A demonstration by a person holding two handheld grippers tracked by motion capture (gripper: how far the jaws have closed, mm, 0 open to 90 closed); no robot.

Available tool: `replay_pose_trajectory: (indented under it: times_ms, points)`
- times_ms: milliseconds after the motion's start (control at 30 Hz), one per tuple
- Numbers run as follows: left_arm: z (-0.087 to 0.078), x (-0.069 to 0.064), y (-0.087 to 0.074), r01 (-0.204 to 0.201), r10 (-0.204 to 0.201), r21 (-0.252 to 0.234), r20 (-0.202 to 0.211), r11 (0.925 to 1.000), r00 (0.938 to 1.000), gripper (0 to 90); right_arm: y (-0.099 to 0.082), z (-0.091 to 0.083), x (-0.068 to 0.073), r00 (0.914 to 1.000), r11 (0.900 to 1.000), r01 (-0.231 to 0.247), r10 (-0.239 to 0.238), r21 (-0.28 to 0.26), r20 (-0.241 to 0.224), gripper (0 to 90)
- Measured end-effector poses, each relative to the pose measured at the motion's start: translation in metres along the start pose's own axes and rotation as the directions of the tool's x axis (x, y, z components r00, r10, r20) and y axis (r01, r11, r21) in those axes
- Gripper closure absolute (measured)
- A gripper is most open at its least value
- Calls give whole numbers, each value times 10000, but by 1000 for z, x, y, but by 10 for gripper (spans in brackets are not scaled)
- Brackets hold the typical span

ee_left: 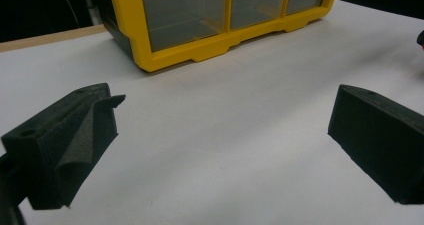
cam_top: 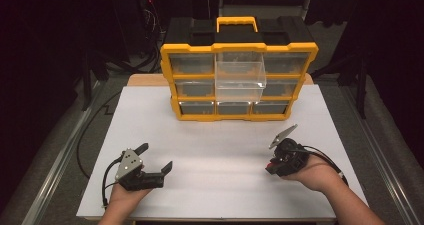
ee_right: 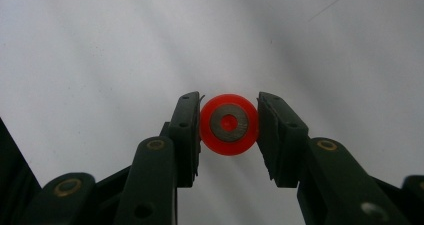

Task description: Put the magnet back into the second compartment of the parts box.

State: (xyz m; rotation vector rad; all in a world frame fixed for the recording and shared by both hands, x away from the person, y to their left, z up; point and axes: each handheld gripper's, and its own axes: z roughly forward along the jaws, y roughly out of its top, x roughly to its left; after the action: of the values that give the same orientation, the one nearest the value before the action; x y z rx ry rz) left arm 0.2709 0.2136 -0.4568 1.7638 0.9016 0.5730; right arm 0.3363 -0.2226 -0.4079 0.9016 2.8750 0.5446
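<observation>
Nearest the person, the right claw point(ee_right: 229, 135) is clenched on a small red wheel point(ee_right: 229, 124) with a grey metal hub, the two black pads pressing its rim from either side, so the wheel sits squarely between them just above the white counter point(cam_top: 220, 150). In the high view the right hand point(cam_top: 312, 172) rests low at the counter's right, wrist bent inward, the claw point(cam_top: 272, 166) pointing toward the middle and tipped down. The left claw point(ee_left: 220, 135) is released, its jaws standing wide apart with nothing between them; the left hand point(cam_top: 122, 192) lies at the counter's near left, the claw aimed forward and to the right. Farther back stands the yellow-and-black organizer point(cam_top: 239, 80), and its clear middle drawer point(cam_top: 240, 72) of the top row is pulled out toward the person, which looks like the place the wheel is meant for. To do this step well, the grip should stay firm and centred on the rim, since a round part could roll out sideways; the right hand should lift clear of the counter first, carry the wheel level over the drawer's open top, and let go only once it is well inside the walls.
</observation>
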Motion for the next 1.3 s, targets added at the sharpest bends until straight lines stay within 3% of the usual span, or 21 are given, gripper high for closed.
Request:
replay_pose_trajectory:
  times_ms: [367, 667, 1300]
  points:
    - [-2, 2, 0, -166, 171, 322, -138, 9993, 9998, 9, 11, -6, 1, 9989, 9978, 399, -386, 523, -258, 648]
    - [-3, 2, -1, -155, 156, 92, -171, 9998, 9997, 4, 17, -12, 2, 9965, 9943, 779, -755, 726, -353, 649]
    - [-3, 0, -2, -294, 293, -54, -92, 9996, 9995, 3, 29, -45, 1, 9976, 9937, 677, -663, 890, -186, 648]
